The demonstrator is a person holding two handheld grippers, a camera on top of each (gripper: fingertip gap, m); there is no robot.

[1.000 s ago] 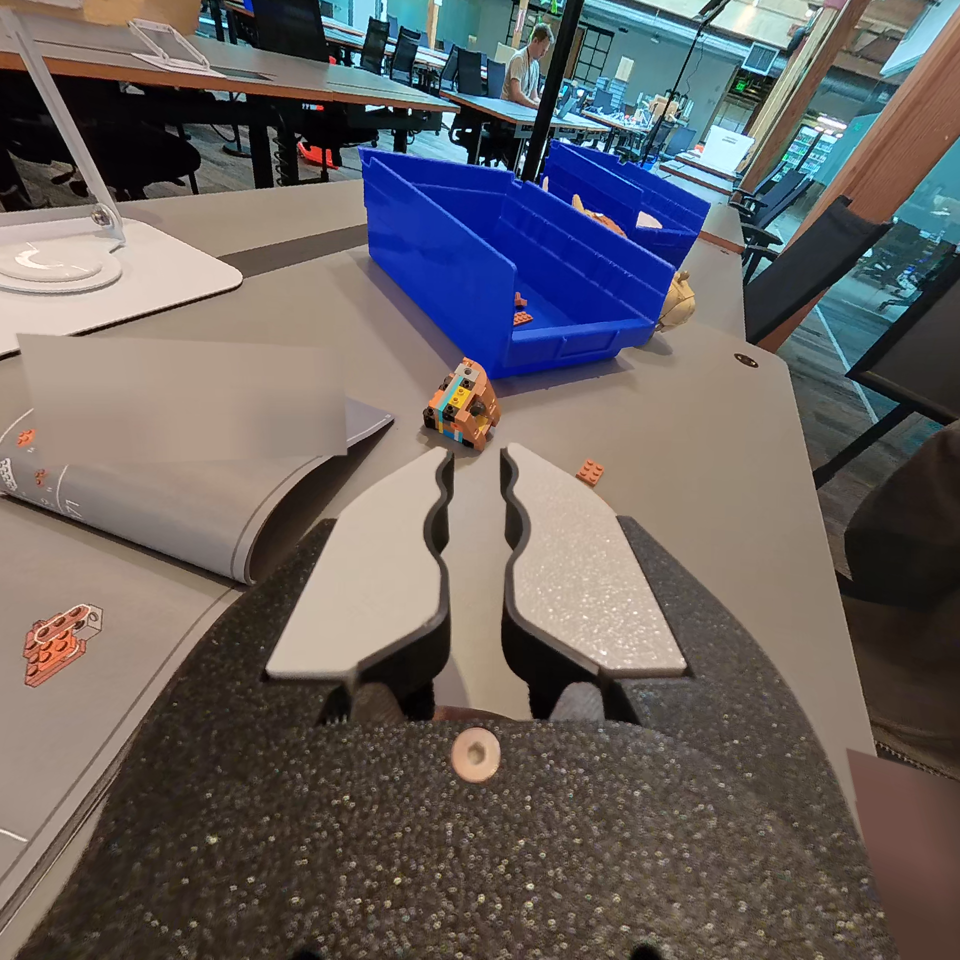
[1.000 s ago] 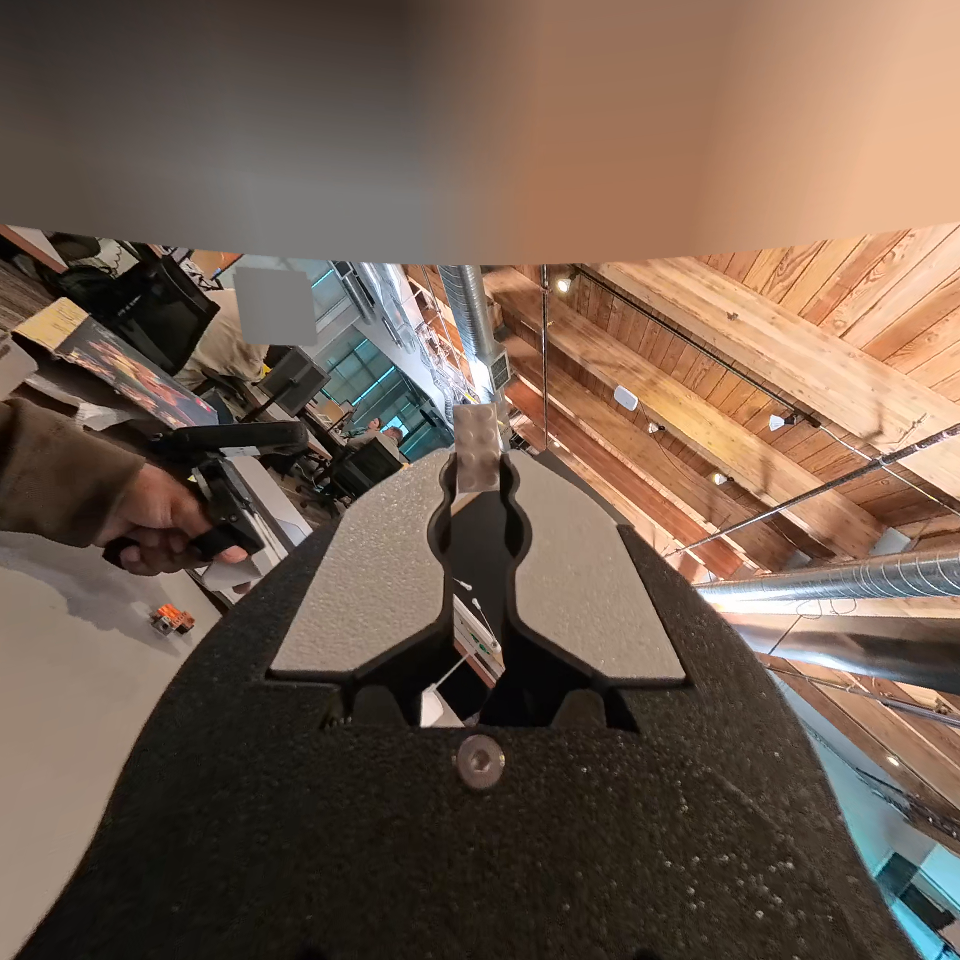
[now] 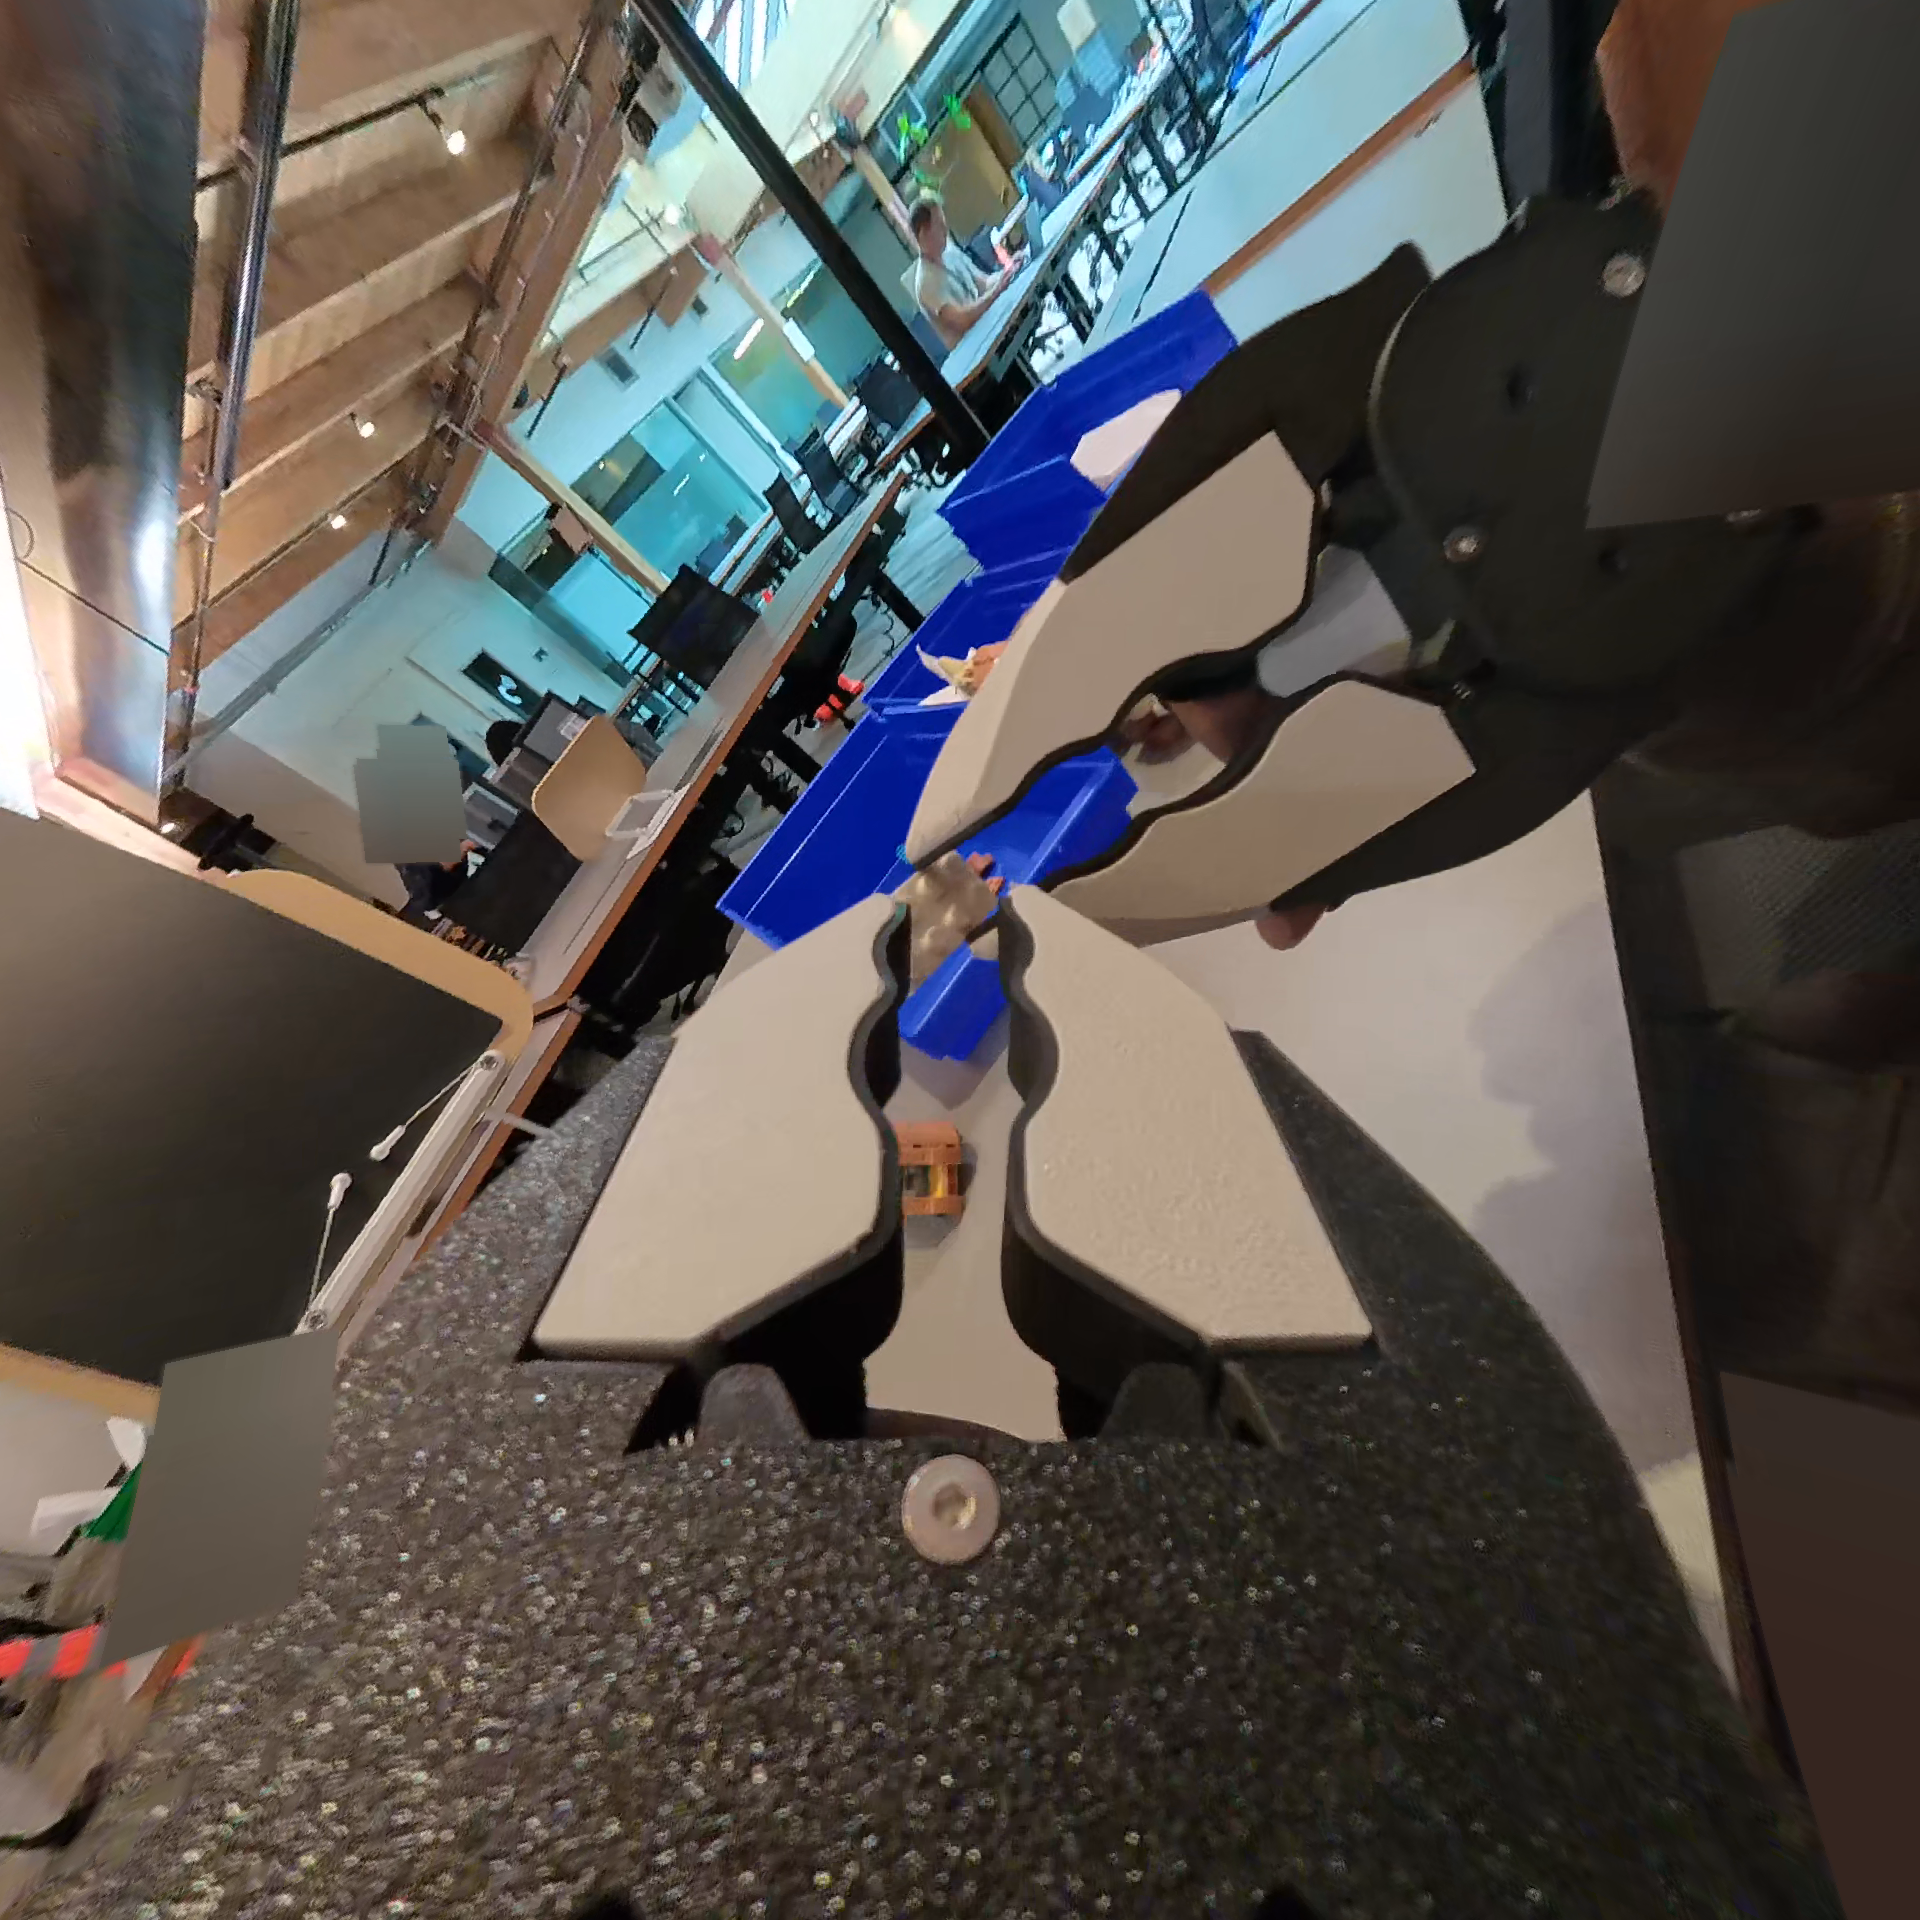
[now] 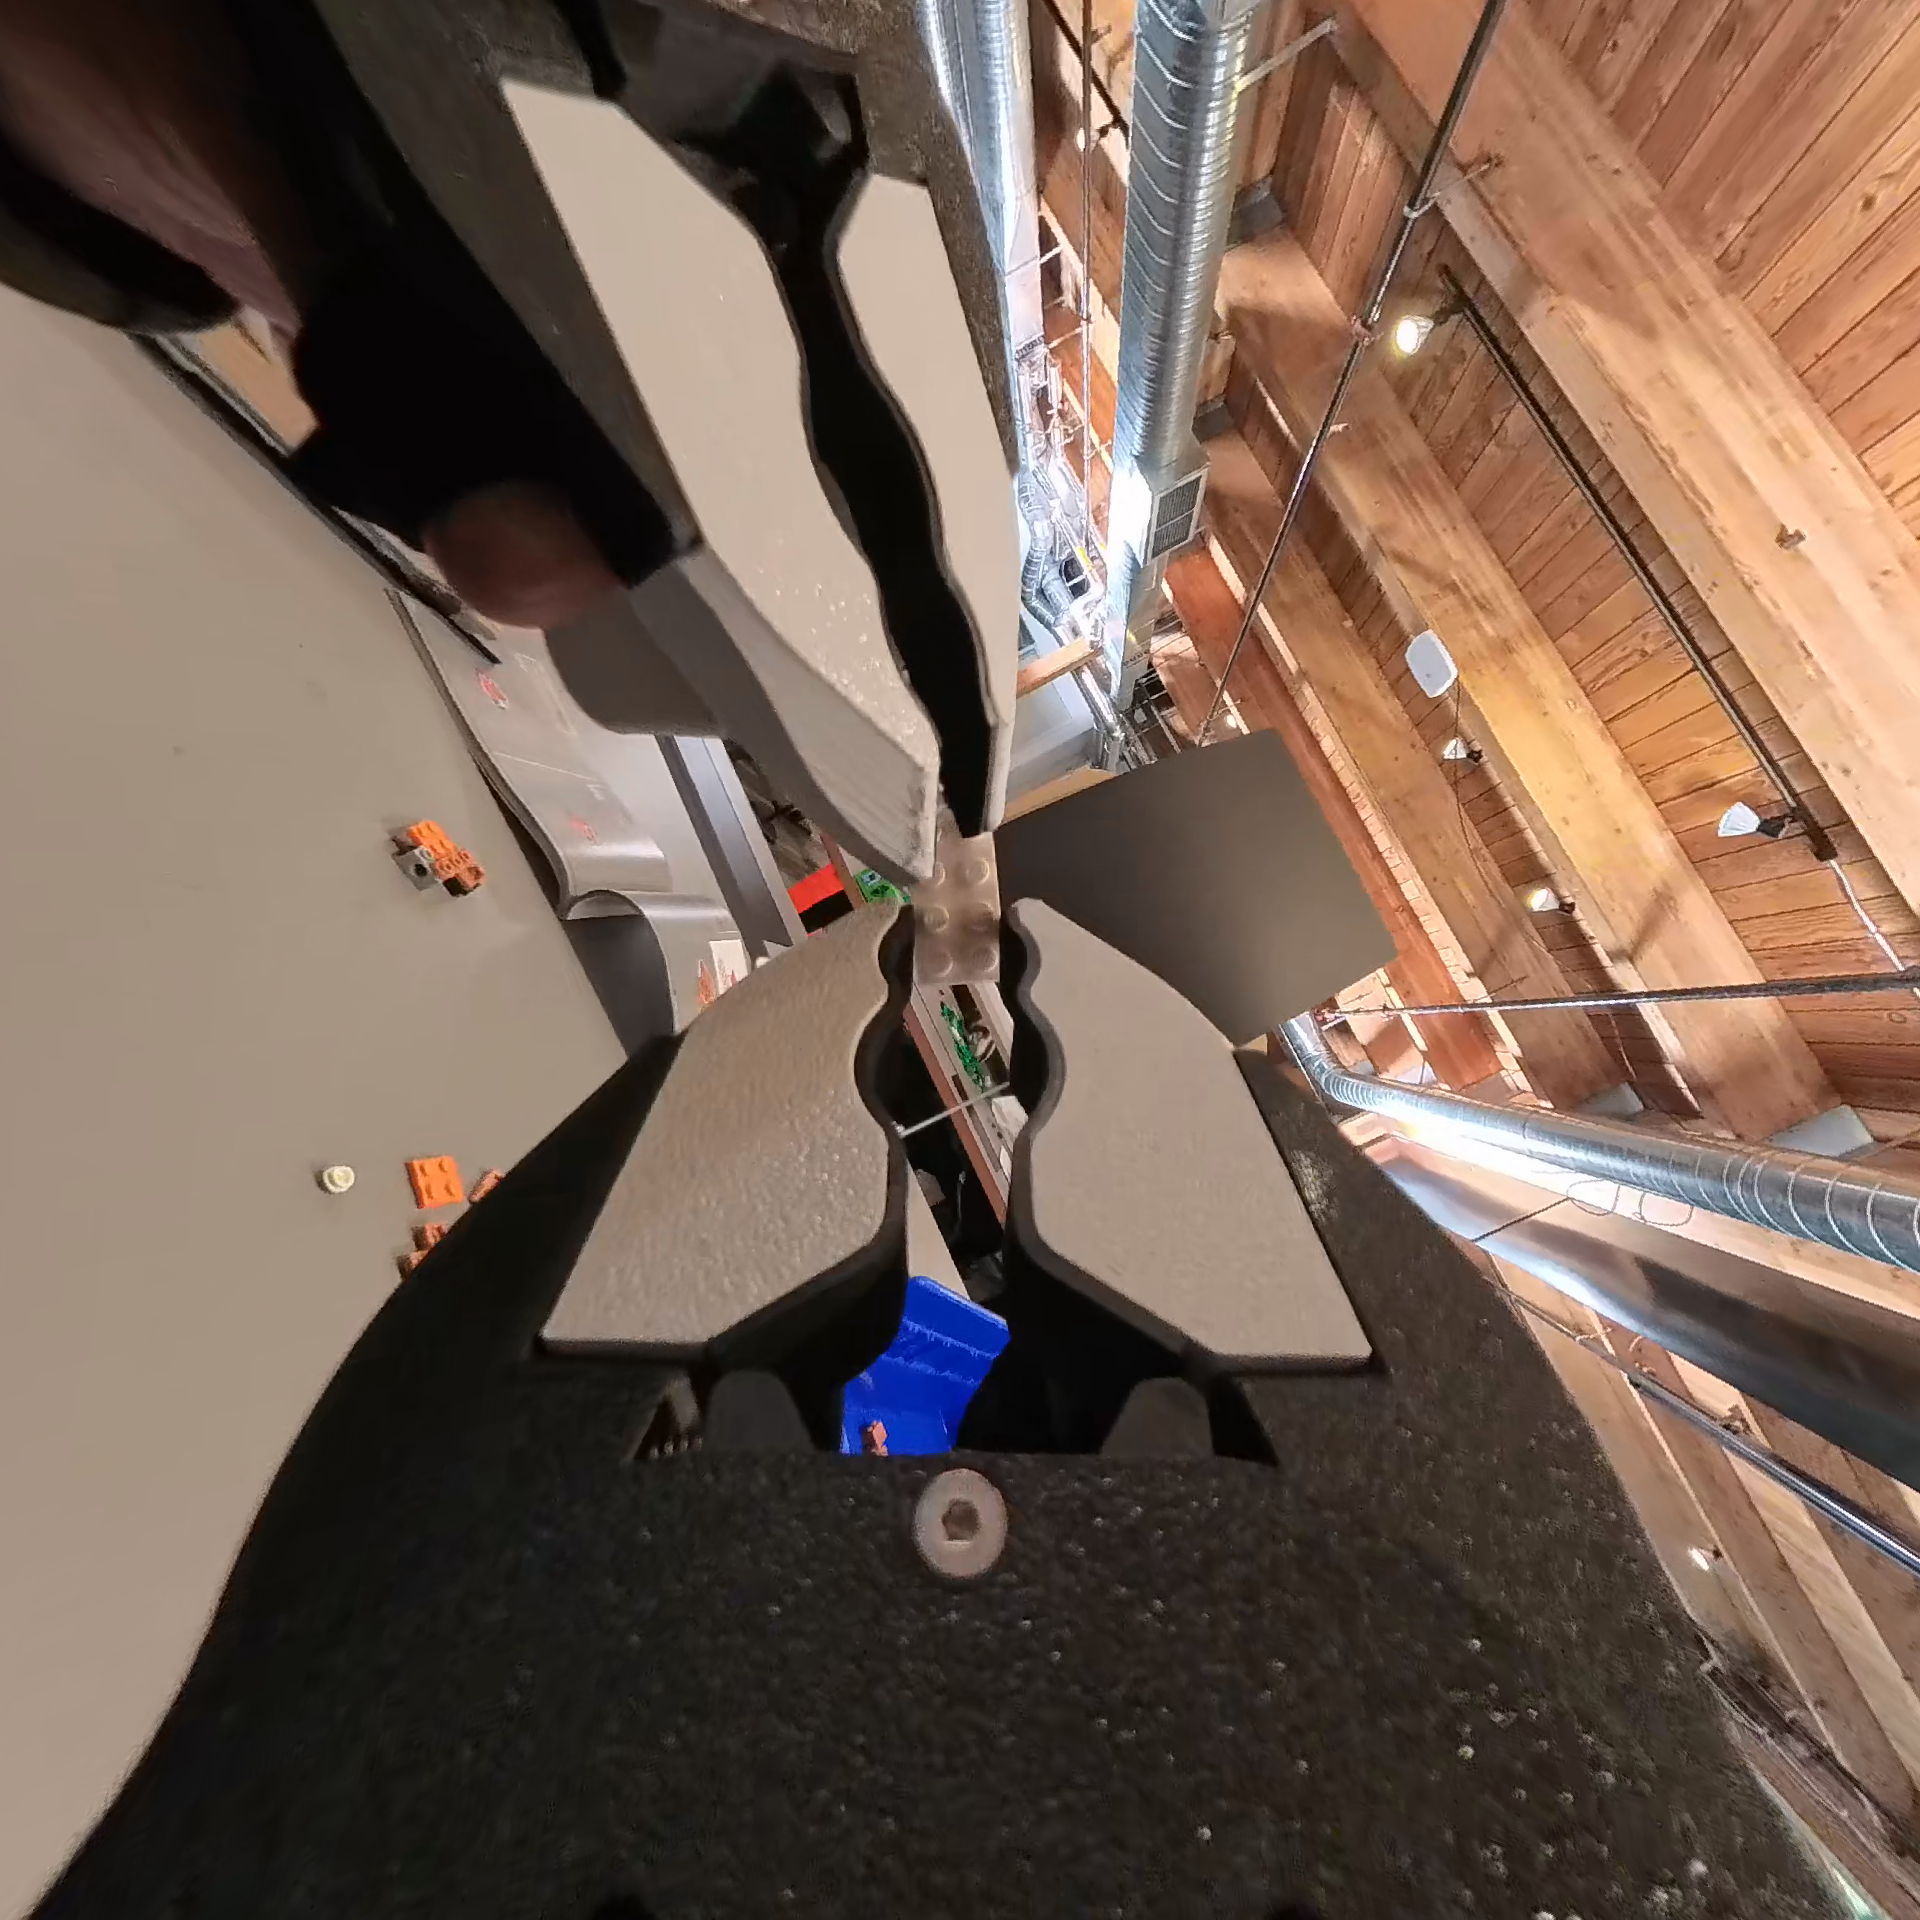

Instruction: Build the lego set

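Note:
My right gripper [image 4: 958, 925] is shut on a small grey Lego plate [image 4: 961, 935], held in the air with its studs facing the camera. My left gripper [image 4: 961, 831] comes in from the top left, and its tips meet the plate's far end. In the left wrist view the plate [image 3: 940, 920] sits between my left gripper's [image 3: 951, 914] narrow-set fingertips, with the right gripper [image 3: 977, 878] reaching in from the upper right. I cannot tell whether the left fingers press on the plate. A brown and orange Lego model [image 3: 932, 1174] stands on the table, seen through the left finger gap.
Blue bins [image 3: 831, 831] stand on the grey table [image 3: 1351, 1039] behind the model. An orange and grey sub-assembly [image 4: 436, 857], loose orange plates [image 4: 434, 1182] and a white round stud [image 4: 336, 1177] lie on the table. An open instruction booklet [image 4: 582, 790] lies nearby. My two grippers' fingertips are within a few centimetres of each other.
My left gripper has lifted off the table and tilted up to meet the right gripper. Its fingertips now sit at the plate's end. The right gripper still holds the plate.

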